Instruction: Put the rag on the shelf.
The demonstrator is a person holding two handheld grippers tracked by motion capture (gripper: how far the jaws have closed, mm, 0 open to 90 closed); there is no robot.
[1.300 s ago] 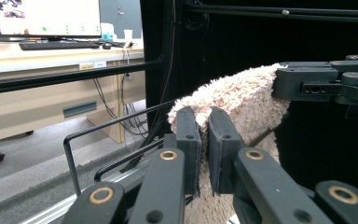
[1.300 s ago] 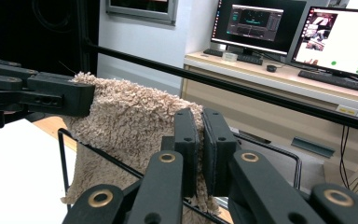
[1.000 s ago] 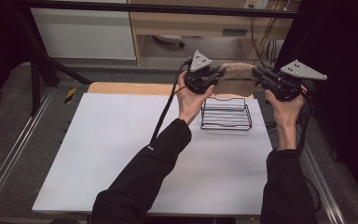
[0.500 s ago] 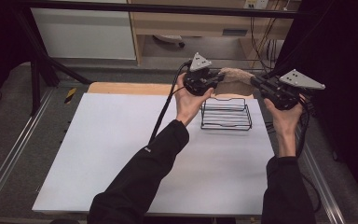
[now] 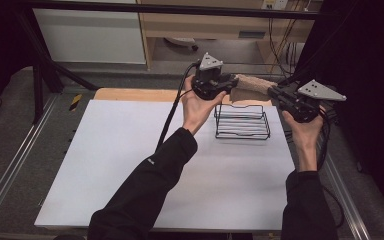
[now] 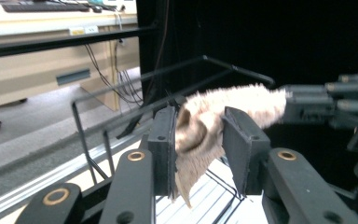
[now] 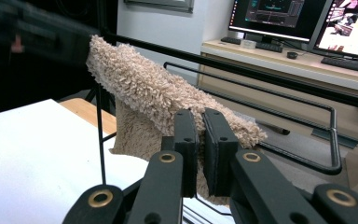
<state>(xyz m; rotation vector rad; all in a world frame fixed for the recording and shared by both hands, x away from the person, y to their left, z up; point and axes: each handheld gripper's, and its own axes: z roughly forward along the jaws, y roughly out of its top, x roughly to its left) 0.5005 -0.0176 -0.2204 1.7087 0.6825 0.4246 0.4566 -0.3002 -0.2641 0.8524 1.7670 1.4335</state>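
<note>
Two grippers hold one beige towel (image 5: 252, 84) stretched above the wire rack (image 5: 242, 121). Left gripper (image 5: 227, 89), at 9 o'clock of the towel, has jaws parted around a loose fold. Right gripper (image 5: 275, 94), at 3 o'clock, is clenched on the edge. Long axis runs 9-to-3; the rack lies directly below, toward 6 o'clock.

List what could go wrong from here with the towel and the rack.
The left hand-held gripper has its jaws apart around the beige towel, so that end may slip free. The right hand-held gripper pinches only an edge. The hanging fabric may snag the wire rack beneath and drag it.
</note>
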